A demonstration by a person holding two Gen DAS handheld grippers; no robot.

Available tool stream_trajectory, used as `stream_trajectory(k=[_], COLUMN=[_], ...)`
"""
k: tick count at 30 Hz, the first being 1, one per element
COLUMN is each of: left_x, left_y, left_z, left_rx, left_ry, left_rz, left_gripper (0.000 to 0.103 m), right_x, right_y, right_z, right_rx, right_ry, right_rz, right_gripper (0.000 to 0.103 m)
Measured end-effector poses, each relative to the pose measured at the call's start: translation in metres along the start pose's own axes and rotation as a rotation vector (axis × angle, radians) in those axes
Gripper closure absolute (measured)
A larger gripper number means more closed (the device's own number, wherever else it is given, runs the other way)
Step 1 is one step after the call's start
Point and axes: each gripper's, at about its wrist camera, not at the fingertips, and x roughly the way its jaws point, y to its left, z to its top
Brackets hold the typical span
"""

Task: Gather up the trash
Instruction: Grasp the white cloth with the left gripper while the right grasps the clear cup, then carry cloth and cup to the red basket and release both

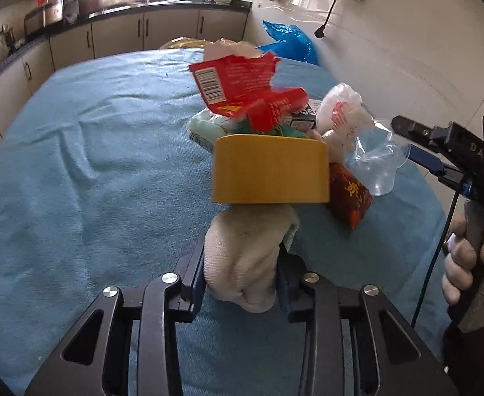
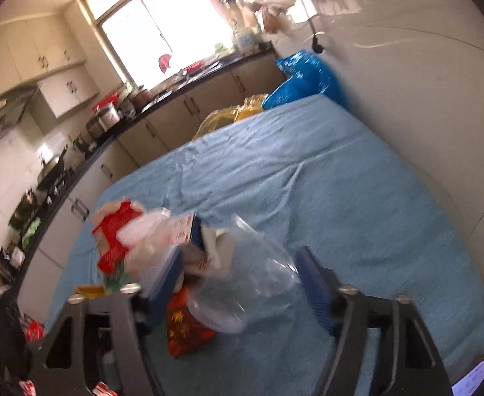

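A yellow container [image 1: 270,168] stands on the blue cloth with trash piled in and around it: a torn red wrapper [image 1: 242,89], a white printed bag [image 1: 340,115], crumpled clear plastic [image 1: 380,165] and a red-gold packet [image 1: 350,198]. My left gripper [image 1: 242,267] is shut on a beige sock-like cloth [image 1: 245,244] just in front of the container. In the right wrist view my right gripper [image 2: 238,283] is open around the clear plastic [image 2: 248,280], above the red-gold packet [image 2: 182,326]; the red wrapper [image 2: 116,231] lies to its left. The right gripper [image 1: 405,138] also reaches in from the right, in a person's hand.
The blue cloth [image 1: 93,165] covers the whole table. A blue plastic bag [image 1: 291,43] and a yellow bag [image 1: 182,43] sit beyond its far edge. Kitchen cabinets [image 1: 116,36] run along the left and back; a white wall [image 1: 406,49] borders the right.
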Motion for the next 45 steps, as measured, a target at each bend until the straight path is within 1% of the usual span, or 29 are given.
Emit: stream_trajectory(k=[1, 2, 3, 4, 5, 7, 14, 18, 21, 25, 28, 32, 34, 38, 40, 43, 45], left_x=[-0.002, -0.005, -0.008, -0.011, -0.016, -0.027, -0.067, -0.094, -0.109, -0.127, -0.142, -0.159, -0.169, -0.193, -0.207, -0.229, -0.244], left_y=[-0.003, -0.005, -0.007, -0.008, -0.009, -0.008, -0.001, 0.004, 0.01, 0.018, 0.029, 0.042, 0.05, 0.069, 0.084, 0.112, 0.137], left_z=[-0.002, -0.004, -0.006, -0.007, -0.009, -0.014, -0.028, -0.041, -0.048, -0.055, -0.064, -0.074, -0.08, -0.093, -0.102, -0.115, -0.126], left_rx=[0.007, 0.011, 0.012, 0.012, 0.011, 0.008, -0.025, -0.035, -0.052, -0.082, -0.123, -0.17, -0.19, -0.223, -0.249, -0.3, -0.346], left_ry=[0.0, -0.001, -0.004, -0.007, -0.014, -0.028, -0.089, -0.138, -0.162, -0.188, -0.209, -0.239, -0.254, -0.285, -0.299, -0.316, -0.325], left_rz=[0.013, 0.021, 0.023, 0.025, 0.031, 0.042, 0.058, 0.083, 0.08, 0.084, 0.083, 0.076, 0.085, 0.13, 0.164, 0.241, 0.304], left_gripper=[0.071, 0.071, 0.072, 0.072, 0.072, 0.072, 0.073, 0.073, 0.073, 0.073, 0.073, 0.073, 0.073, 0.073, 0.073, 0.072, 0.072], right_x=[0.0, -0.002, -0.001, -0.001, -0.002, -0.007, -0.036, -0.058, -0.071, -0.084, -0.095, -0.098, -0.098, -0.097, -0.094, -0.085, -0.077], right_y=[0.002, 0.006, 0.009, 0.011, 0.016, 0.024, 0.047, 0.06, 0.072, 0.083, 0.091, 0.101, 0.108, 0.126, 0.136, 0.157, 0.177], right_z=[-0.003, -0.006, -0.009, -0.01, -0.014, -0.019, -0.032, -0.038, -0.044, -0.049, -0.056, -0.061, -0.065, -0.076, -0.08, -0.087, -0.093], right_rx=[-0.013, -0.028, -0.04, -0.047, -0.056, -0.077, -0.126, -0.15, -0.17, -0.188, -0.196, -0.206, -0.217, -0.243, -0.257, -0.28, -0.3], right_ry=[0.009, 0.011, 0.027, 0.04, 0.046, 0.042, -0.002, -0.026, -0.036, -0.038, -0.039, -0.019, -0.007, 0.022, 0.043, 0.082, 0.111], right_rz=[0.002, 0.006, 0.011, 0.017, 0.034, 0.042, 0.078, 0.1, 0.115, 0.152, 0.185, 0.218, 0.231, 0.267, 0.29, 0.332, 0.365], right_gripper=[0.045, 0.068, 0.081, 0.089, 0.094, 0.097, 0.097, 0.097, 0.097, 0.097, 0.097, 0.097, 0.097, 0.097, 0.097, 0.097, 0.097])
